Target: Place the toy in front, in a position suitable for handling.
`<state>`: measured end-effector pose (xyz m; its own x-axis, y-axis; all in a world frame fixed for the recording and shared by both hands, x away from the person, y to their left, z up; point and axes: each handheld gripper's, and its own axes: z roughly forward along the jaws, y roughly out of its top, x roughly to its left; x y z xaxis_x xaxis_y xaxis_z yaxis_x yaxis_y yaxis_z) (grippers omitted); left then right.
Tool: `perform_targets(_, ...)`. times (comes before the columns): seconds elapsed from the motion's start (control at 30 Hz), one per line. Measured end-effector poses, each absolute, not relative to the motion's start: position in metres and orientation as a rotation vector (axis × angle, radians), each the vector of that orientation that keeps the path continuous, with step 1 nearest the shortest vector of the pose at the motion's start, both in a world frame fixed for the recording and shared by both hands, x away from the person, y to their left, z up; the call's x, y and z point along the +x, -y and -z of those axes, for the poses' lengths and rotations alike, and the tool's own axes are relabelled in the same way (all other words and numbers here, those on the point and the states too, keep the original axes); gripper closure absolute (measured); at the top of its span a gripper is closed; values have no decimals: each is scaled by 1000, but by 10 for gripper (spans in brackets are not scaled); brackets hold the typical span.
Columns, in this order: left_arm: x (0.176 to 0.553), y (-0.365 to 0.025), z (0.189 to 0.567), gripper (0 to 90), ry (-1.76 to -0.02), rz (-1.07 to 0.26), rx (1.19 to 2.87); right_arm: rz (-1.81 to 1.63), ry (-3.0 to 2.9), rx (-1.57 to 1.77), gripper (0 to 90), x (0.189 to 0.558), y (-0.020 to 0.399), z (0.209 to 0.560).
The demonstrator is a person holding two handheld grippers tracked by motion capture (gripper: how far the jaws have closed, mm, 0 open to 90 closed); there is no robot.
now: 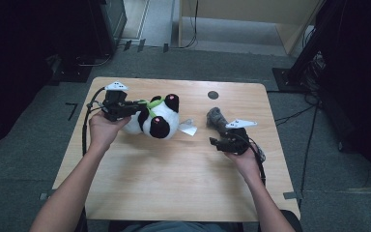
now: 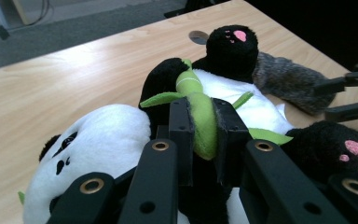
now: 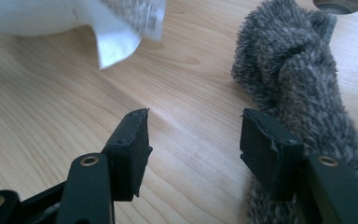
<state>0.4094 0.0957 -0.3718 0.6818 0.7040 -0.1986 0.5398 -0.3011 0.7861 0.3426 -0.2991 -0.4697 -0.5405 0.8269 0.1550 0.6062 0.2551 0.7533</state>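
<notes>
A black-and-white panda plush [image 1: 157,121] lies on the wooden table [image 1: 174,183], left of centre. It carries a green bamboo stalk [image 2: 200,112]. My left gripper [image 1: 136,107] is shut on that stalk, and in the left gripper view the pads [image 2: 182,126] press on it from both sides. A grey fuzzy cloth [image 1: 216,118] lies right of centre. My right gripper [image 1: 215,141] stands open just before the cloth. One pad [image 3: 268,149] rests beside the cloth [image 3: 298,70], with bare table between the jaws. The plush's white tag [image 3: 121,28] hangs nearby.
A round dark grommet [image 1: 213,94] sits near the table's far edge. Dark stands and cables [image 1: 314,63] line the floor at both sides. The near half of the table is bare wood.
</notes>
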Motion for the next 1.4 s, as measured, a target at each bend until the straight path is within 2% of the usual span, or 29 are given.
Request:
perform_targets(0.73,369,-42,394,801,-913,-160,2010,-1088,-2090,1338,435,358,318,461)
perform_targets(1.17,362,-45,410,773,-873,-89,1998,-1022,-2077,1383,458,376,322,474)
perform_targets(1.23,361,-47,411,749,-857,-91,1996,-998,-2093,1389,459,378,322,478)
perform_targets(1.4,361,-49,412,543,-832,-107,1982,-989,-2099,1406,483,381,323,482)
